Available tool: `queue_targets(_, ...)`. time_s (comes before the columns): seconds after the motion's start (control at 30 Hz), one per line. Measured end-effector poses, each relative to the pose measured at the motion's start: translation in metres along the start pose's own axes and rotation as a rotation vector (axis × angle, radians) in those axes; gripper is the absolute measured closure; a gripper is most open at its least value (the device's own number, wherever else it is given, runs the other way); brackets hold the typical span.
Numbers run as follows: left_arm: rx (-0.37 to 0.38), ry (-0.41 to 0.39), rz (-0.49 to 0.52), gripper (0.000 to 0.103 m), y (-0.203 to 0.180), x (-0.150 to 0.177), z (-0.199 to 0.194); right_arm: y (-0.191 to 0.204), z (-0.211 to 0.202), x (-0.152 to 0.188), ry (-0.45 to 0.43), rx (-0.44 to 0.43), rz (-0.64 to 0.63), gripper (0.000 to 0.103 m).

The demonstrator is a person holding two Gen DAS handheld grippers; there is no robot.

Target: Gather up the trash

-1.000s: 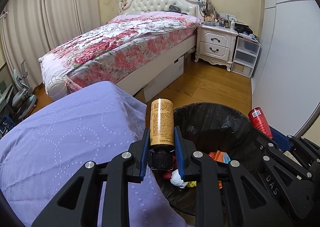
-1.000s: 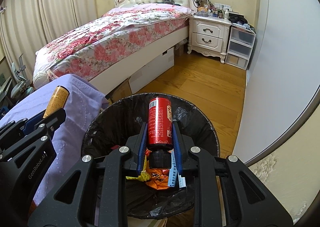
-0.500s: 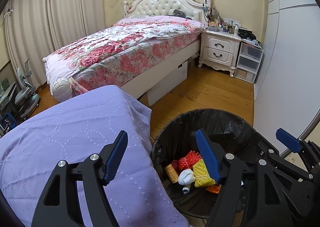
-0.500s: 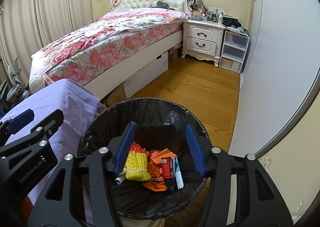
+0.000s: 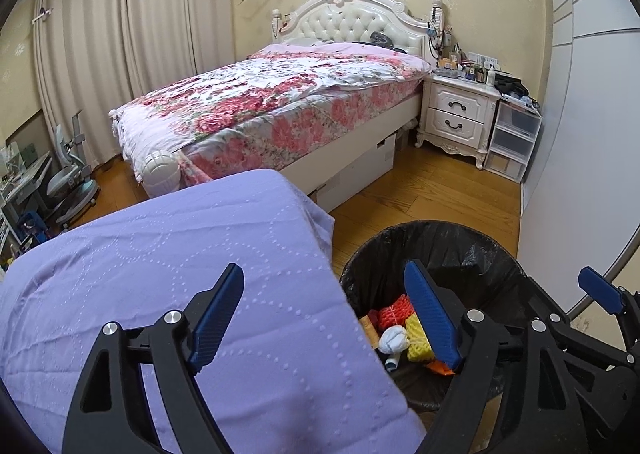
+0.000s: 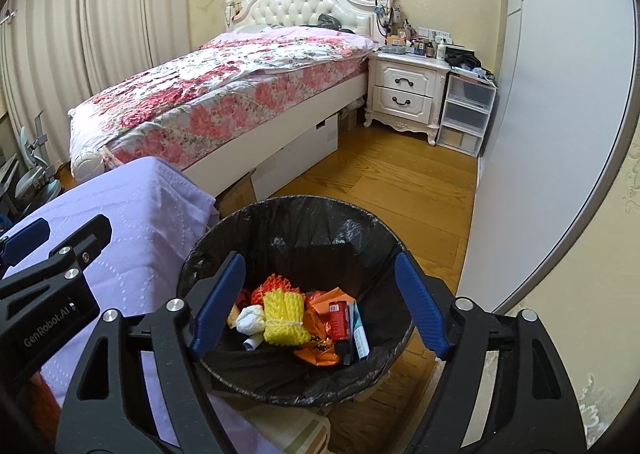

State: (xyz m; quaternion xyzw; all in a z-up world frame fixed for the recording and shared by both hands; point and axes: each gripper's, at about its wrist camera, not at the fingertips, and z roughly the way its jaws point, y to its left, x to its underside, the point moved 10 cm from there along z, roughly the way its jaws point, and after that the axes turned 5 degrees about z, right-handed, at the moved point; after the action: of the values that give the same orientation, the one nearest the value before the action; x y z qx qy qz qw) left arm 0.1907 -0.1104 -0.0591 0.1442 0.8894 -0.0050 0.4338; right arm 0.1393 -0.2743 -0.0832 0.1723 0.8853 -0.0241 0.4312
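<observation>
A bin with a black liner stands on the wooden floor. It holds a yellow foam net, a red can, an orange wrapper, a white wad and a red net. My left gripper hovers over the purple cloth and the bin's left rim. Its jaws are opening, with nothing between them. My right gripper hangs above the bin's mouth, its jaws also opening and empty. Each gripper shows at the edge of the other's view: the right, the left.
A purple cloth-covered surface lies close on the bin's left. Beyond it stand a floral bed, a white nightstand and plastic drawers. A white wall panel runs along the right, and wooden floor lies behind the bin.
Both grippers opened and let go. The yellow bottle left the left jaws and the red can left the right; both now lie in the bin. Both hands lifted slightly.
</observation>
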Motion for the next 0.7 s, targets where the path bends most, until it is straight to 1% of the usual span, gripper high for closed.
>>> queue_targets(0.07,-0.004,0.007,-0.011,0.02,0.005,0.006,-0.007,0.004,-0.008,0.004,-0.004,-0.005,-0.011,0.024)
queue_targets(0.13,-0.013,0.006,-0.023,0.019,0.011,0.012,-0.015,0.007,-0.016,0.007,-0.01,-0.009,-0.02,0.021)
queue_targets(0.27,-0.016,-0.002,-0.033,0.018,0.02,0.021,-0.031,0.013,-0.031,0.01,-0.023,-0.029,-0.024,0.019)
queue_targets(0.33,-0.019,-0.008,-0.038,0.018,0.025,0.025,-0.039,0.015,-0.039,0.011,-0.032,-0.033,-0.026,0.015)
queue_targets(0.43,-0.022,-0.023,-0.053,0.018,0.031,0.027,-0.052,0.018,-0.048,0.014,-0.044,-0.034,-0.035,0.014)
queue_targets(0.7,-0.039,-0.043,-0.072,0.017,0.043,0.039,-0.077,0.02,-0.067,0.024,-0.051,-0.049,-0.034,0.013)
